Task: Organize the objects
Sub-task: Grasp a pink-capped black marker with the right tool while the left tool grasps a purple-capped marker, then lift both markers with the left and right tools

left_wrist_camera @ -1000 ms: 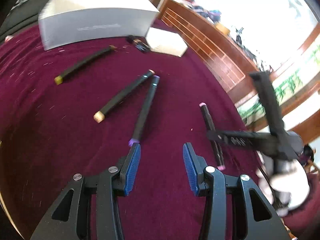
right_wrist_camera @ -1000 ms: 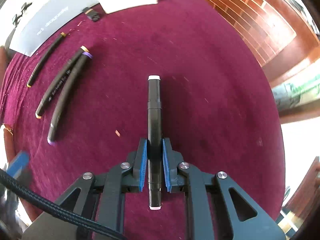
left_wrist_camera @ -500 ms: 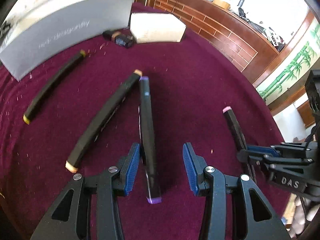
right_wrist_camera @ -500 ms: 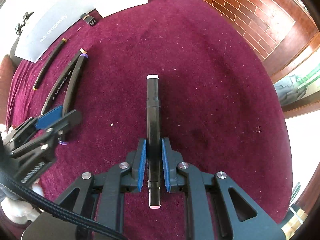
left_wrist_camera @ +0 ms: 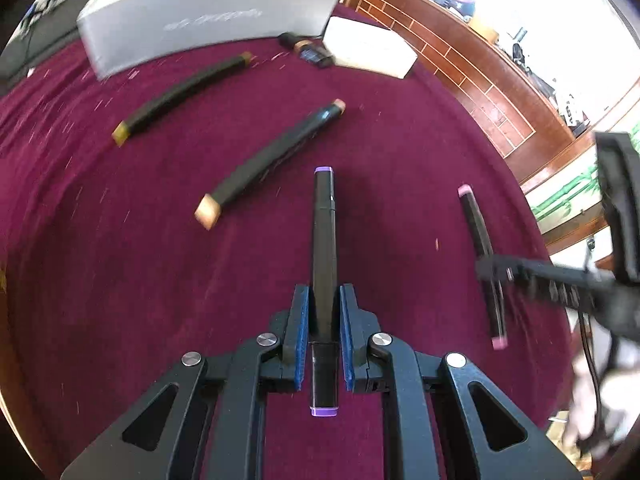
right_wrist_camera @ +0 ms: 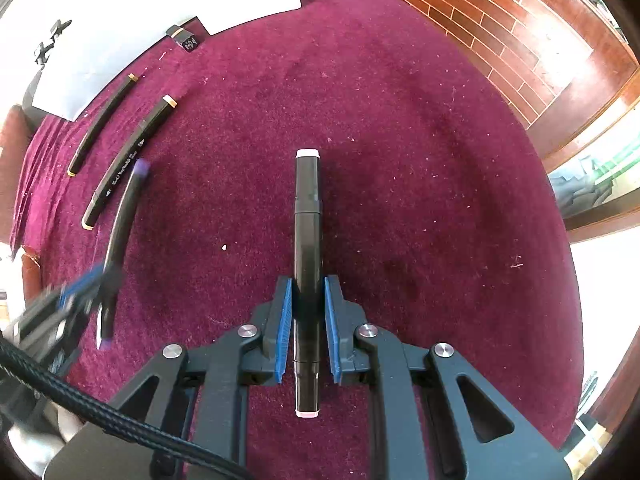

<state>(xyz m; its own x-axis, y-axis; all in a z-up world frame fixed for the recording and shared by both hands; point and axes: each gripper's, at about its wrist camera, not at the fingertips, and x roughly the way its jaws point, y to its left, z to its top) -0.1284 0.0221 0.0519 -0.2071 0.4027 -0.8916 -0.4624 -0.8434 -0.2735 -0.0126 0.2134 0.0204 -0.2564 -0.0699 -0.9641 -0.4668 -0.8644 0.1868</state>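
Two grippers each hold a black marker over a worktop (right_wrist_camera: 400,120) covered with dark red cloth. The left gripper (left_wrist_camera: 324,332) has just been closing its jaws, and now its blue pads (left_wrist_camera: 301,336) pinch the purple-capped marker (left_wrist_camera: 324,248) on both sides. That marker points straight away from the camera, one purple end far out and the other sticking back between the fingers. In the right wrist view the left gripper (right_wrist_camera: 86,286) is a blur at the left edge with the purple-capped marker (right_wrist_camera: 120,232) in it. The right gripper (right_wrist_camera: 306,320) is pressed tight on the pink-capped marker (right_wrist_camera: 307,240), which also points straight ahead with a pale pink cap at each end. In the left wrist view the same right gripper (left_wrist_camera: 496,270) shows at the right side, gripping the pink-capped marker (left_wrist_camera: 480,240) across its middle. Two more markers lie on the cloth, well apart from the held ones. The orange-capped marker (left_wrist_camera: 272,160) lies slanted, near the middle left. The yellow-capped marker (left_wrist_camera: 180,96) lies farther off to the left, close to a big grey box (left_wrist_camera: 208,20) at the far edge. Just right of that box is a small white box (left_wrist_camera: 368,52), and a short dark thing (left_wrist_camera: 308,50) lies between them; I cannot tell what it is. A wooden floor (right_wrist_camera: 520,20) shows past the far right edge of the cloth.
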